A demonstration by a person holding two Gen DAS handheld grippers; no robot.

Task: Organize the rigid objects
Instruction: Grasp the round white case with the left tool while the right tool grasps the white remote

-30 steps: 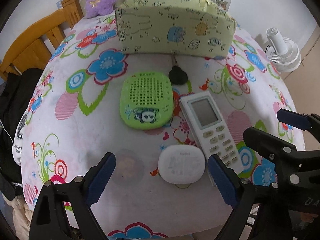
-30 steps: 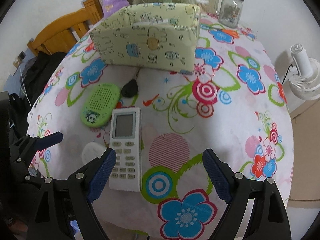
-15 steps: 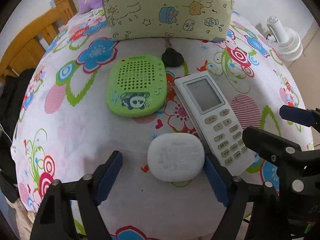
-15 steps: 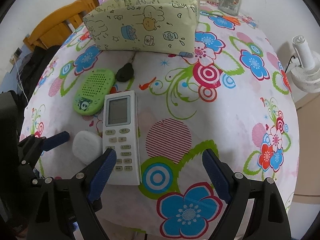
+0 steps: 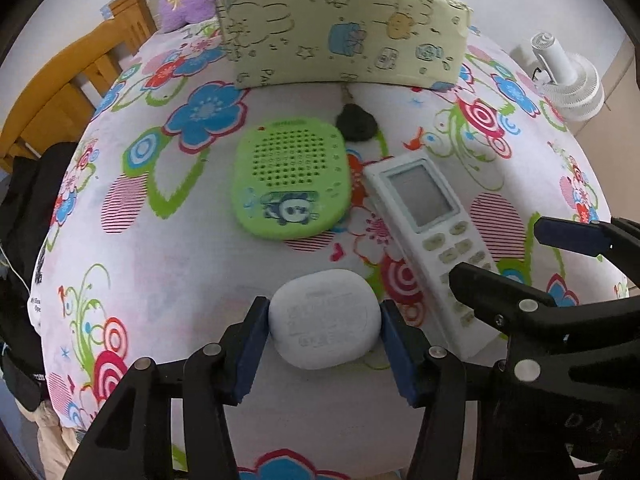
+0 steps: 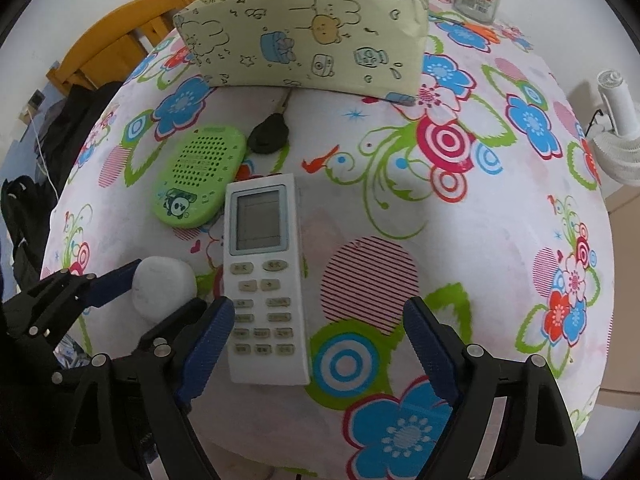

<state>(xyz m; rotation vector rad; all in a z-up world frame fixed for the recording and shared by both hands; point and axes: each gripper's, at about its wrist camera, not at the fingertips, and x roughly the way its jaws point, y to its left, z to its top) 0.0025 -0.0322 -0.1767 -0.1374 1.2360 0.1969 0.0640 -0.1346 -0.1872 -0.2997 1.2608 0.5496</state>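
— White case (image 5: 324, 318), beside the remote (image 6: 264, 276): left claw (image 5: 323, 334) clamped on it?
— Yes. Right claw (image 6: 318, 344) gapes apart over the remote's lower end. Speaker (image 5: 290, 176), key (image 5: 356, 122) untouched; sorting barely started.
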